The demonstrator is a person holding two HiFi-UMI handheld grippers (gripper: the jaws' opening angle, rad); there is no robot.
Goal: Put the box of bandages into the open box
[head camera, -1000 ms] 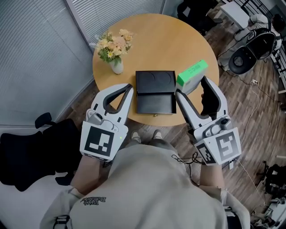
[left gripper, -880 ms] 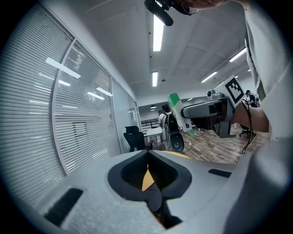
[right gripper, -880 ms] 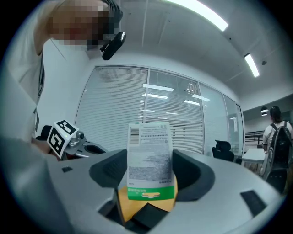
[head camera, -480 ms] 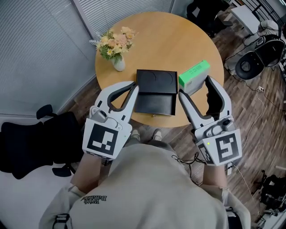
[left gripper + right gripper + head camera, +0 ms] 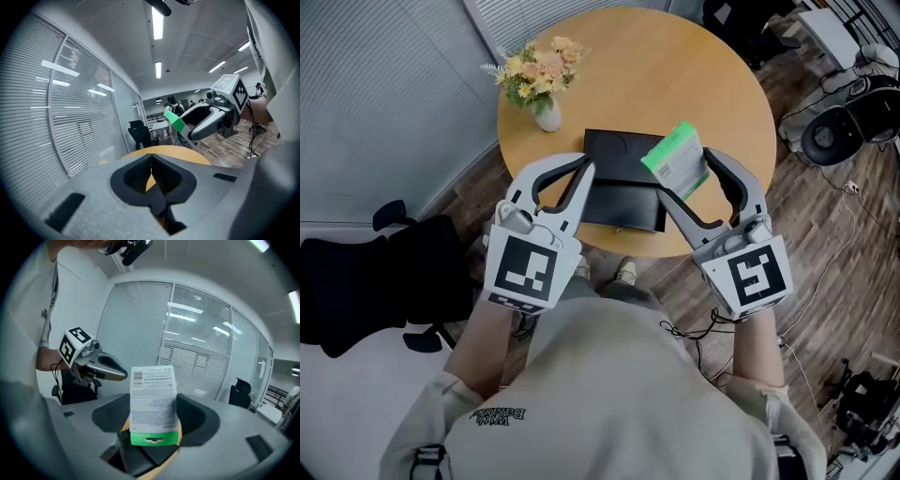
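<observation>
- Bandage box point(image 5: 675, 167) is pinched in the right claw point(image 5: 684, 178). It sits between the jaws with its long axis running out along them, clear of the surface point(image 5: 675, 75).
- Open box point(image 5: 623, 204) lies just left of and below that claw, partly under the held box. The judged move is a short shift left and down.
- Left claw point(image 5: 581, 171) is pressed together and empty at the open box's other side, so the right is the nearer one.
</observation>
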